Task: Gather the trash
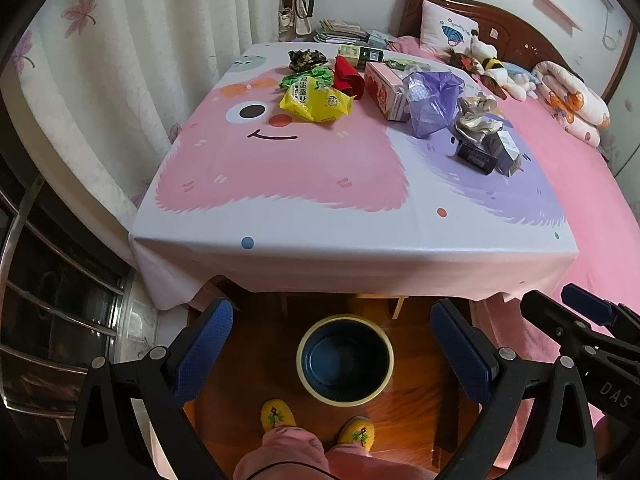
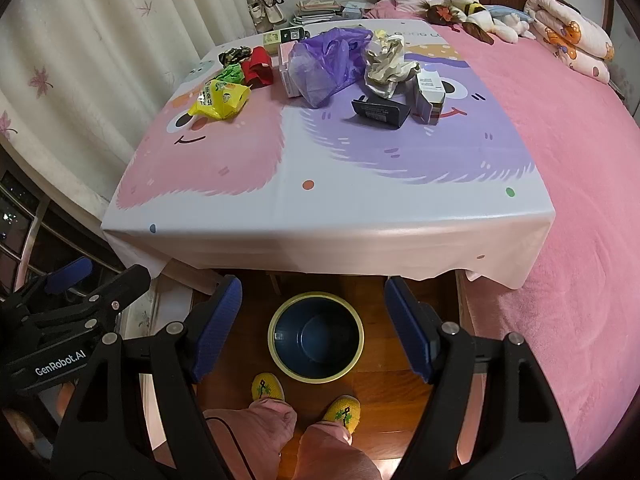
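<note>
Trash lies across the far half of the cloth-covered table (image 1: 320, 192) (image 2: 360, 200): a yellow wrapper (image 1: 316, 102) (image 2: 220, 100), a green wrapper (image 1: 308, 76), a red packet (image 1: 348, 76) (image 2: 258, 66), a pink box (image 1: 384, 88), a purple plastic bag (image 1: 432, 100) (image 2: 328, 64), crumpled paper (image 1: 478, 114) (image 2: 386, 64) and a dark box (image 1: 474, 156) (image 2: 380, 112). A dark blue bin (image 1: 345, 358) (image 2: 316, 338) with a pale rim stands on the floor below the table's near edge. My left gripper (image 1: 332, 356) and right gripper (image 2: 314, 328) are both open and hold nothing, high above the bin.
A pink bed (image 2: 580, 160) with plush toys (image 1: 496, 68) and a folded quilt (image 1: 572, 100) borders the table on the right. Curtains (image 1: 120, 60) hang to the left, with a dark cabinet (image 1: 48, 300) below. The person's yellow slippers (image 1: 278, 416) stand on the wooden floor by the bin.
</note>
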Motion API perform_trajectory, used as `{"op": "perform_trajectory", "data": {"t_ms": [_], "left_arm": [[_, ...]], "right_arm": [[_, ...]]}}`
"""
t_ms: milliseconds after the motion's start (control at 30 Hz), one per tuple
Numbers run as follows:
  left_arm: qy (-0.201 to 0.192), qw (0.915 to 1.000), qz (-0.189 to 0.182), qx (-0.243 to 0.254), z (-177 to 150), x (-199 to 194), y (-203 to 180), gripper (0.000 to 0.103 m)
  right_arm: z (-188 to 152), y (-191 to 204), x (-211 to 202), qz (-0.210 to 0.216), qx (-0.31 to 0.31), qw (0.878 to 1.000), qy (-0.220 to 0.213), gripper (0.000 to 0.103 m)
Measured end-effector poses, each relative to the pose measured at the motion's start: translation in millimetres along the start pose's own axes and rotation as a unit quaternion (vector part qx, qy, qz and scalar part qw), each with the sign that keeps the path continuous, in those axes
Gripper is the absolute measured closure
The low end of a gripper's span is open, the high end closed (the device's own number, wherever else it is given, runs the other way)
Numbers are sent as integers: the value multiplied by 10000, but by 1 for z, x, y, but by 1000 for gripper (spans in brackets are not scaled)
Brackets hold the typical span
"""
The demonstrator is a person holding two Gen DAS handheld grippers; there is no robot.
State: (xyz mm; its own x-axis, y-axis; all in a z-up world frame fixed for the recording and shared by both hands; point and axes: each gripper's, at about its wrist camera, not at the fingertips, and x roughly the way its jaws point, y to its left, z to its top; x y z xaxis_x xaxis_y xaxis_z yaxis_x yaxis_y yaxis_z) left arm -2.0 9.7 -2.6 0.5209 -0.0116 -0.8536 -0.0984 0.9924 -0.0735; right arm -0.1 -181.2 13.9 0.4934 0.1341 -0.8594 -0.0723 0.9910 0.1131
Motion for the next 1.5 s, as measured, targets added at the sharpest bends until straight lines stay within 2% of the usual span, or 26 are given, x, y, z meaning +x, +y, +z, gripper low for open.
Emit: {"op": "perform_trajectory", "data": {"t_ms": [1500], "left_arm": [[-120, 9999, 29, -106, 3, -11, 4, 2]], "right_arm": [[0, 3, -11, 104, -17, 9999, -104, 31]]}}
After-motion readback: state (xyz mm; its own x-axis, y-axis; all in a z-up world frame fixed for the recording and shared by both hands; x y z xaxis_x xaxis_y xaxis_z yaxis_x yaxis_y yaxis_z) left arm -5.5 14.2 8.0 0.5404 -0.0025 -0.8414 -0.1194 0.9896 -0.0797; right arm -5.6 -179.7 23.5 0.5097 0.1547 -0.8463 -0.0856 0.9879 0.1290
